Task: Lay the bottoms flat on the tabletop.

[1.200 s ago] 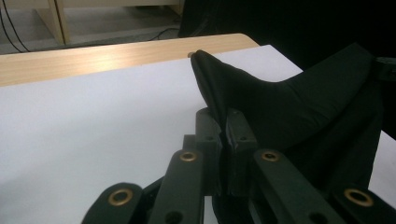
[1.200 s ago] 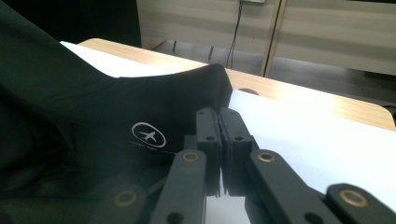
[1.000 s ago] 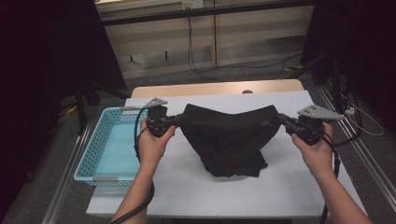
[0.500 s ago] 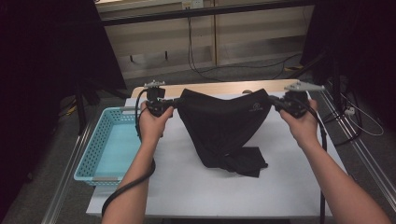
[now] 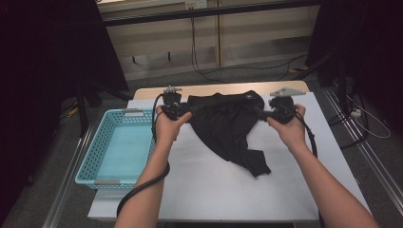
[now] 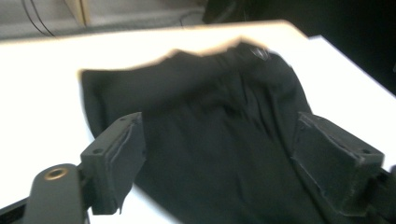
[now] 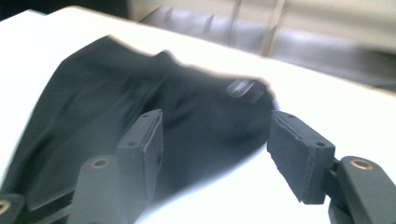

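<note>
Black soft-fabric garment (image 5: 228, 128) (shorts or similar, small pale logo near the top hem) is laid on the white flat worktop (image 5: 199, 190), top hem at the far edge, the rest trailing toward the person in a loose crumpled tail.

Left claw (image 5: 187, 113): jaws have just been opening and are spread wide. In the left gripper view (image 6: 219, 154) cloth lies between and beyond the pads, but nothing is pinched. The garment's left hem corner sits just ahead of it.

Right claw (image 5: 261, 114): jaws have likewise just been opening and are spread. In the right gripper view (image 7: 215, 154) the fabric (image 7: 140, 121) lies between and left of the pads, logo corner just ahead, and no pressure on it can be seen.

Status, judged: spread-and-lay-down step is done and both corners are released. The upper hem is stretched roughly straight between the two claws. Lower part is bunched and skewed, so flattening or folding looks outstanding.

Light-blue perforated plastic basket (image 5: 119, 147) sits outboard of the left claw, empty, well apart from the garment. If it is the destination, that transfer is not started.
</note>
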{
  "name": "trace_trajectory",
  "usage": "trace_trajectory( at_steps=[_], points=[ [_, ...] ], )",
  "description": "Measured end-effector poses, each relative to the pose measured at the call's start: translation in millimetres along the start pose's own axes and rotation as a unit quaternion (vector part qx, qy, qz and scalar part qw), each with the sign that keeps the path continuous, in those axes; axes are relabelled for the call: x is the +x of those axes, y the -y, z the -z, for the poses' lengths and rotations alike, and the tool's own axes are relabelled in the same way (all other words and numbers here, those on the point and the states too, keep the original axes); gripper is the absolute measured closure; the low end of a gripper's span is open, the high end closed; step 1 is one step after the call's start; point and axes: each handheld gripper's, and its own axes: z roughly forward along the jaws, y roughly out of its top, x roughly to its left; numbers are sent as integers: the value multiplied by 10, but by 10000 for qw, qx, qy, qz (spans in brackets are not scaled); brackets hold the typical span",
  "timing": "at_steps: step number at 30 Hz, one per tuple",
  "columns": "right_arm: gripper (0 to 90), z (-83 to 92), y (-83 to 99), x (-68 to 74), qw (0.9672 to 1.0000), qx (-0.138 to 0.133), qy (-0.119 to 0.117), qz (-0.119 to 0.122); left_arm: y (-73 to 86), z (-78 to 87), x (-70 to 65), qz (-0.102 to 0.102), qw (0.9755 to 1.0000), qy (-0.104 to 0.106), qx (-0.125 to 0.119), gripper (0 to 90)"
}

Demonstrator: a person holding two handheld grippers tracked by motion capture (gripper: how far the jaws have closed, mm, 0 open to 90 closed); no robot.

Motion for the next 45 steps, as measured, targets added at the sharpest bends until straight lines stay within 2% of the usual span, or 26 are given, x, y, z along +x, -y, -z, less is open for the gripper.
trace_trajectory(
  at_steps=[3, 6, 8, 9, 14, 22, 26, 31, 33, 36, 40, 42, 45],
  points=[
    [317, 163, 251, 134, 9998, 12, -41, 207, 216, 48, -104, -139, 9999, 65, 55, 160],
    [285, 303, 433, 252, 9995, 99, -204, 198, 375, 127, -205, -269, 9995, 76, 111, 153],
    [285, 377, 548, 331, 9994, 61, -186, 295, 469, 177, -267, -325, 9994, 134, 80, 149],
    [285, 410, 608, 368, 9994, 73, -211, 261, 517, 201, -297, -330, 9994, 141, 38, 146],
    [281, 492, 863, 475, 9988, 164, -392, 235, 711, 263, -320, -508, 9987, 11, 102, 143],
    [306, 493, 948, 526, 9977, 325, -453, 384, 790, 217, -306, -641, 9978, -32, 144, 136],
    [336, 516, 931, 529, 9976, 271, -516, 376, 790, 218, -357, -720, 9973, 48, 159, 130],
    [466, 560, 871, 623, 9963, 132, -690, 489, 788, 258, -402, -795, 9967, 84, 135, 130],
    [561, 562, 846, 686, 9944, 120, -871, 587, 797, 275, -410, -814, 9966, 66, 102, 130],
    [658, 516, 828, 805, 9911, 140, -1121, 702, 810, 302, -407, -835, 9964, 55, 94, 130],
    [665, 388, 828, 1012, 9864, 298, -1303, 962, 816, 334, -388, -831, 9965, 47, 43, 130],
    [637, 308, 841, 1098, 9855, 436, -1249, 1064, 830, 344, -378, -853, 9963, 43, 70, 130],
    [648, 170, 879, 1147, 9852, 658, -957, 1257, 858, 357, -363, -834, 9965, 28, 78, 130]
  ],
)
